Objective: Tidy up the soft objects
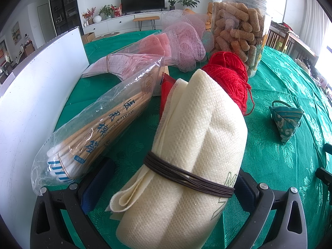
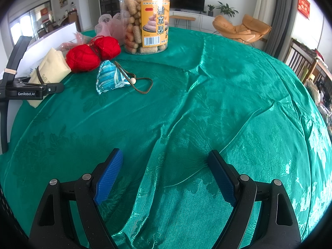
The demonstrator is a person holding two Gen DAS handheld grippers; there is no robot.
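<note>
A cream cloth roll (image 1: 199, 137) bound with brown cord lies on the green tablecloth (image 1: 276, 166). My left gripper (image 1: 172, 176) is open, with a finger on each side of the roll; the right pad (image 1: 242, 188) touches it and the left pad stands clear. The right wrist view shows this gripper (image 2: 51, 88) over the cloth roll (image 2: 51, 66). Red yarn balls (image 1: 230, 76) (image 2: 83, 58) lie just past the roll. A teal fabric sachet (image 2: 112, 78) (image 1: 285, 120) with a brown cord lies nearby. My right gripper (image 2: 166, 153) hangs open over bare tablecloth (image 2: 207, 103).
A bag of cotton swabs (image 1: 93, 128) and a pack of pink masks (image 1: 128, 62) lie left of the roll, beside a white panel (image 1: 31, 103). A pink mesh puff (image 1: 184, 41) and a clear snack jar (image 1: 238, 27) (image 2: 145, 20) stand behind. A red packet (image 1: 166, 89) peeks from under the roll.
</note>
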